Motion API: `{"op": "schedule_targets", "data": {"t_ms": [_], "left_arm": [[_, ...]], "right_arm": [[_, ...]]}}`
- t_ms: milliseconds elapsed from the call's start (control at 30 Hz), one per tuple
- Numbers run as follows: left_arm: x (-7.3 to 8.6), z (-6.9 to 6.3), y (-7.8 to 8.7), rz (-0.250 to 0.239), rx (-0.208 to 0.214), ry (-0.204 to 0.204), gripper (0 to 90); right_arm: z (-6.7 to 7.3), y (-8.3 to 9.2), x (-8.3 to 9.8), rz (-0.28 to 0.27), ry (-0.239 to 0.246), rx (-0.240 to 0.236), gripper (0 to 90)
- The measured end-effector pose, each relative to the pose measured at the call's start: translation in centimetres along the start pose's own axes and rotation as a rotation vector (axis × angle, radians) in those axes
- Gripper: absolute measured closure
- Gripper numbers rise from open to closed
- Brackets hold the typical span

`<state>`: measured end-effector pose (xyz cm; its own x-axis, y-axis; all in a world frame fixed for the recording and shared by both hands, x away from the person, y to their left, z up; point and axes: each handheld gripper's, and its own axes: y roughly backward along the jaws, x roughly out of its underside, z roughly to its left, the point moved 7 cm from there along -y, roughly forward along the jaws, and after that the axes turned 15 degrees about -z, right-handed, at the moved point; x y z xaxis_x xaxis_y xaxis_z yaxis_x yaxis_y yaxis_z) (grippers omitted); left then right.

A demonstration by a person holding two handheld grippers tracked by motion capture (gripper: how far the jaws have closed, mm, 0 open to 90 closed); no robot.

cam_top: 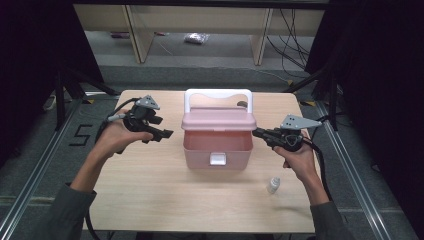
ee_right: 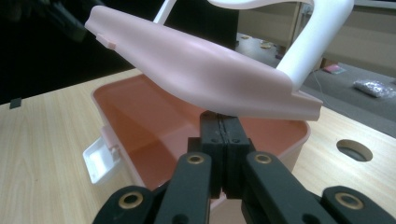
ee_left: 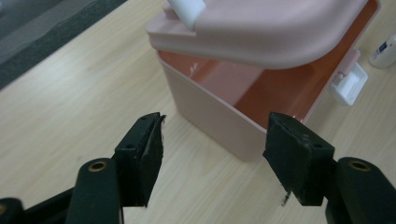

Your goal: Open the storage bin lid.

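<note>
Fingers of the left gripper (ee_left: 212, 158) stand wide apart with nothing between them, just off the near left corner of the pink plastic storage box (cam_top: 217, 148). Fingers of the right gripper (ee_right: 226, 130) are pressed fully together, their tips under the edge of the pink hinged lid (ee_right: 196, 70); whether they touch it cannot be told.

The storage box is rectangular with rounded corners and sits at the centre of the light wooden surface (cam_top: 150, 185). Its lid is raised partway, exposing an empty, darker pink interior. A white arched carry handle (cam_top: 218, 94) rises from the lid, and a white latch tab (cam_top: 218, 159) hangs at the front wall.

The high view shows both hands flanking the box and a small white bottle (cam_top: 273, 185) lying near the right forearm. The left gripper view shows the box corner and the latch from the side. The right gripper view shows the underside edge of the lid and a round hole (ee_right: 354, 150) in the surface beyond the box.
</note>
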<state>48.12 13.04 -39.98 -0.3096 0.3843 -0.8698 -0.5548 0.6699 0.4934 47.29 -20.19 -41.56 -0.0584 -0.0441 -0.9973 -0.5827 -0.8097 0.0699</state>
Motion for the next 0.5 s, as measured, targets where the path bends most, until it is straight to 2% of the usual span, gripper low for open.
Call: {"op": "schedule_targets", "data": {"t_ms": [100, 167, 200, 267, 300, 333, 400, 433, 500], "left_arm": [[0.8, -0.4, -1.2, 0.005, 0.018, 0.021, 36.3], [0.9, -0.6, -1.9, -0.004, 0.02, 0.033, 36.3], [0.8, -0.8, -2.2, -0.015, 0.023, 0.041, 36.4], [0.9, -1.0, -2.8, -0.021, 0.022, 0.067, 36.6], [1.0, -1.1, -3.0, -0.022, 0.017, 0.087, 36.7], [1.1, -1.1, -3.3, -0.021, 0.005, 0.094, 37.2], [1.4, -1.2, -4.1, -0.022, -0.009, 0.117, 37.3], [1.5, -1.3, -4.5, -0.028, -0.008, 0.127, 38.4], [2.1, -1.6, -5.5, -0.013, 0.008, 0.121, 40.2]], "right_arm": [[0.0, -0.4, -0.4, -0.007, 0.008, 0.009, 90.0], [0.2, -0.5, -0.6, -0.001, -0.023, -0.004, 90.0], [-0.2, -0.7, -0.8, -0.022, 0.014, 0.004, 90.0], [-0.5, -0.8, -1.0, -0.023, 0.013, 0.015, 90.0], [-0.4, -0.7, -1.1, -0.007, -0.002, 0.008, 90.0], [-0.6, -0.9, -1.3, -0.026, 0.0, 0.019, 90.0], [-0.6, -0.9, -1.4, -0.009, 0.002, 0.015, 90.0], [-0.7, -1.0, -1.6, -0.021, 0.008, 0.007, 90.0], [-0.7, -1.1, -1.7, -0.027, -0.003, 0.007, 90.0]]}}
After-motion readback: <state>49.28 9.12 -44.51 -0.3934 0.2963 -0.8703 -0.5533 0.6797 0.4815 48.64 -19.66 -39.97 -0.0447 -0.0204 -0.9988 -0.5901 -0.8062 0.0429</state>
